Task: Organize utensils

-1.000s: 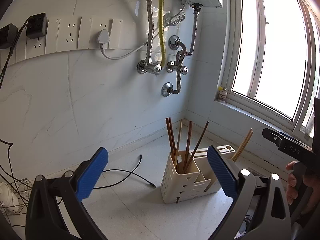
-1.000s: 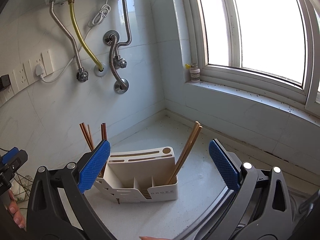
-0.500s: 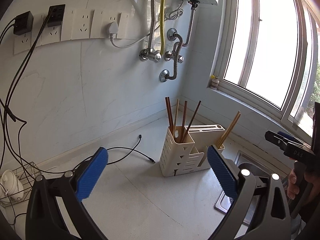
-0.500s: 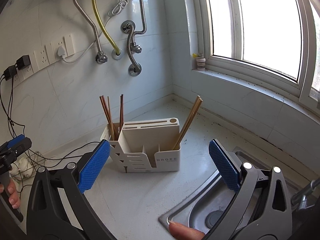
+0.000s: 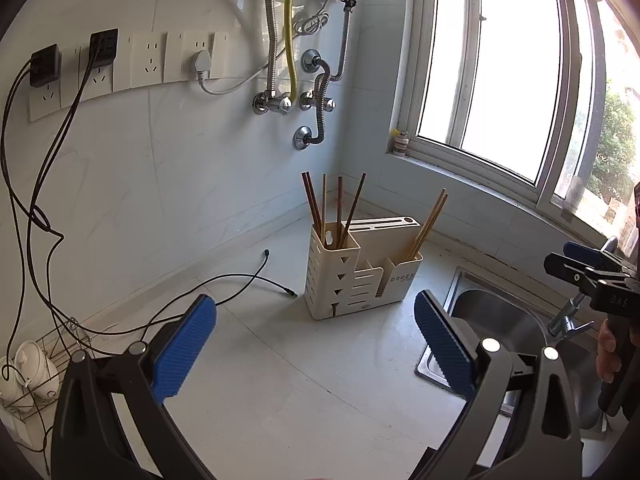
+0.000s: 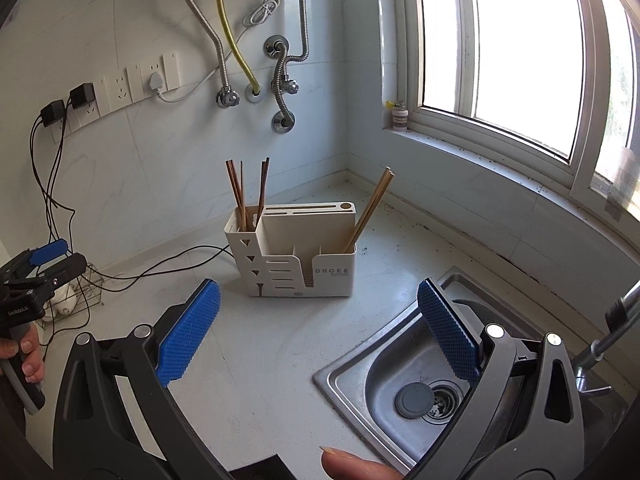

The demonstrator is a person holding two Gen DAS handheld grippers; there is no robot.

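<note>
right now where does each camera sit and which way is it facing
Left wrist: on the left gripper, jaws open, facing the holder in the wall corner; sink at right, right gripper at the edge.
Right wrist: on the right gripper, jaws open, facing the holder from further right, over the sink; left gripper at left.
Shared: holder, chopsticks, sink, window.

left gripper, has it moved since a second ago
Yes. The left gripper has pulled back from the utensil holder: the holder looks smaller and farther beyond the fingertips, and the sink has come into view.
</note>
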